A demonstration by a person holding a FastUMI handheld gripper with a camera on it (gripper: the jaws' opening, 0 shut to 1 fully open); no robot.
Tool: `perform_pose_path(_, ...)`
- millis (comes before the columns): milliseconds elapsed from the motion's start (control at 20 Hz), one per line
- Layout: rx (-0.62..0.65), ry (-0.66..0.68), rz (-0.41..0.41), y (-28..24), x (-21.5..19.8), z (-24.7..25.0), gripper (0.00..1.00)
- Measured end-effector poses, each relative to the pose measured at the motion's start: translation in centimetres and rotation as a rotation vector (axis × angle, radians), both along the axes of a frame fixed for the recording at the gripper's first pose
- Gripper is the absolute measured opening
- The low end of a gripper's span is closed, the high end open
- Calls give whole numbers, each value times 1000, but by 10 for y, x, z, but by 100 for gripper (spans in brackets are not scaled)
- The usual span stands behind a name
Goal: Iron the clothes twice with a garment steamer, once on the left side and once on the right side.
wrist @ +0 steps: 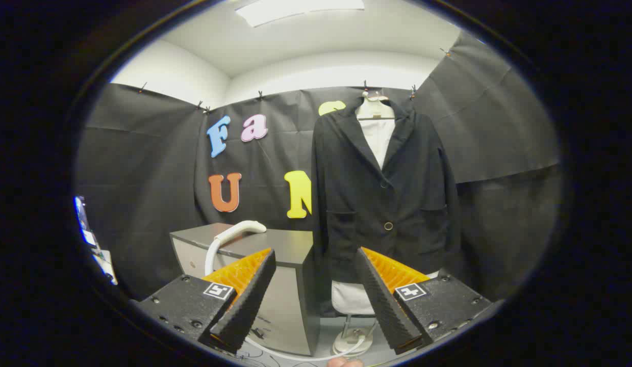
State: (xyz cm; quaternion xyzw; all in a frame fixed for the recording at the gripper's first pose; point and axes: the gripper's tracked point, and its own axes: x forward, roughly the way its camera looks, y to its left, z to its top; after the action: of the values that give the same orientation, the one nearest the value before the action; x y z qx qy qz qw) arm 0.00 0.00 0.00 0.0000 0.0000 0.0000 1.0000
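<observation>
A black jacket [384, 196] hangs buttoned on a white mannequin torso [377, 135], beyond my right finger. The white garment steamer head [242, 228] lies on top of a grey cabinet [290, 244], beyond my left finger, with its white hose [209, 260] dropping down the cabinet's front. My gripper [313, 260] is open, with nothing between its fingers, and stands well short of both the steamer and the jacket.
The mannequin's stand and round base [352, 342] rest on the floor to the right of the cabinet, with the white hose curling past it. Black cloth walls enclose the booth on all sides. A fingertip [345, 362] shows just below the fingers.
</observation>
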Motion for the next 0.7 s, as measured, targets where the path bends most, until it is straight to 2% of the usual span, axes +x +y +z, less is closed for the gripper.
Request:
perform_pose_path(250,-8,-16,41,6,3,19,100)
perform_pose_path(500,13,-32,46,8,3,27,100)
perform_pose_path(700,-19,-30,45,7,8,27,100)
